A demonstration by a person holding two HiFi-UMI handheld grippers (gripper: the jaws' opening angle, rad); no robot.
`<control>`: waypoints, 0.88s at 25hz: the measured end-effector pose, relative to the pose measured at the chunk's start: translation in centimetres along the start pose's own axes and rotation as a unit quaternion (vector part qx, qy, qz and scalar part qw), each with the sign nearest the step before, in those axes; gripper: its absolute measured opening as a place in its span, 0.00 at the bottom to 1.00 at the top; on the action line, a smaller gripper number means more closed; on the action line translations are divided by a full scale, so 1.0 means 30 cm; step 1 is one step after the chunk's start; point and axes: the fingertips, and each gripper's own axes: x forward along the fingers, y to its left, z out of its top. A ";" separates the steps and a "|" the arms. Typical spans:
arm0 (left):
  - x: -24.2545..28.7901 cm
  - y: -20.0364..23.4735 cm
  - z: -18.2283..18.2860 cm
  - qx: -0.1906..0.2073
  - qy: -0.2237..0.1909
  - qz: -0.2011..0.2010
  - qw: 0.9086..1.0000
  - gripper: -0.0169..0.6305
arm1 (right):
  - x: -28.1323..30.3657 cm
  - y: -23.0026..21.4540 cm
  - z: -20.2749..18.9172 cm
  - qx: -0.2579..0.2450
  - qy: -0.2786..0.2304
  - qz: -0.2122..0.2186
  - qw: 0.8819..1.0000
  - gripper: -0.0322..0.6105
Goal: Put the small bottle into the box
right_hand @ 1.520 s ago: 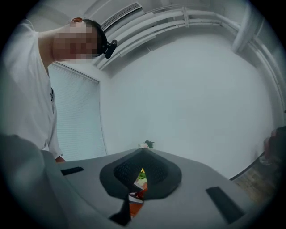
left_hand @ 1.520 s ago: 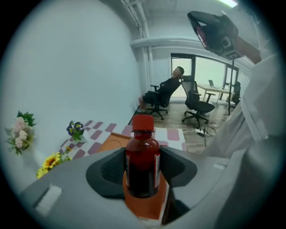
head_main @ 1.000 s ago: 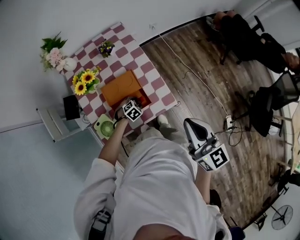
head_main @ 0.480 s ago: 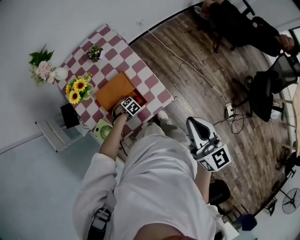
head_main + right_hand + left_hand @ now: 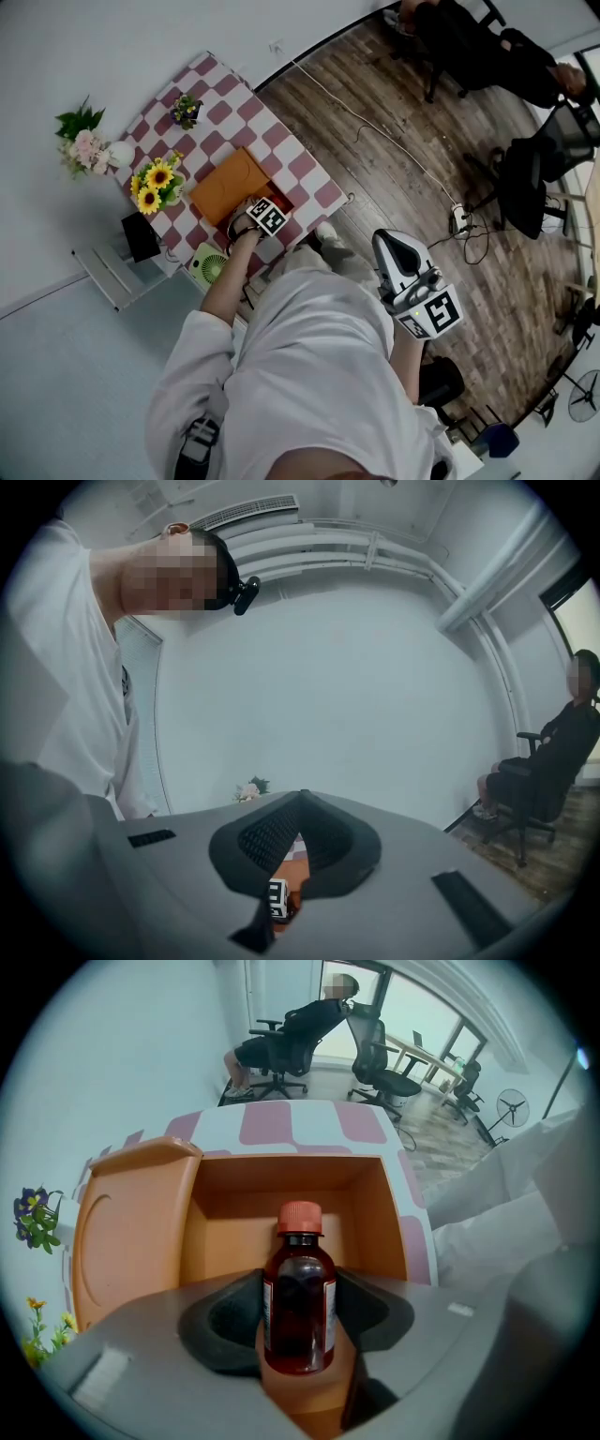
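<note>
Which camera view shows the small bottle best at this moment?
The left gripper view: the small bottle, red-capped, is clamped between the fingers over the open box. In the head view the left gripper hides it; the right gripper view misses it.

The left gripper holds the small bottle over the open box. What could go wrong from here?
1. The small bottle in the left gripper points its cap at the far wall of the box; lowered off centre, the cap may catch it.
2. The open lid stands close beside the opening; the gripper could knock it.
3. Released too high, the round bottle might roll or bounce.
</note>
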 end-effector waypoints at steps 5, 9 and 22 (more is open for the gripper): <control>-0.003 -0.020 -0.001 0.001 0.005 -0.016 1.000 0.47 | 0.012 -0.007 0.005 -0.003 0.003 0.004 1.000 0.05; -0.016 -0.015 -0.006 -0.007 0.001 -0.018 1.000 0.47 | 0.016 -0.007 0.007 -0.001 0.001 0.012 1.000 0.05; -0.188 -0.007 0.032 -0.058 -0.068 0.015 0.996 0.23 | 0.037 -0.025 0.031 0.004 -0.006 0.058 0.998 0.05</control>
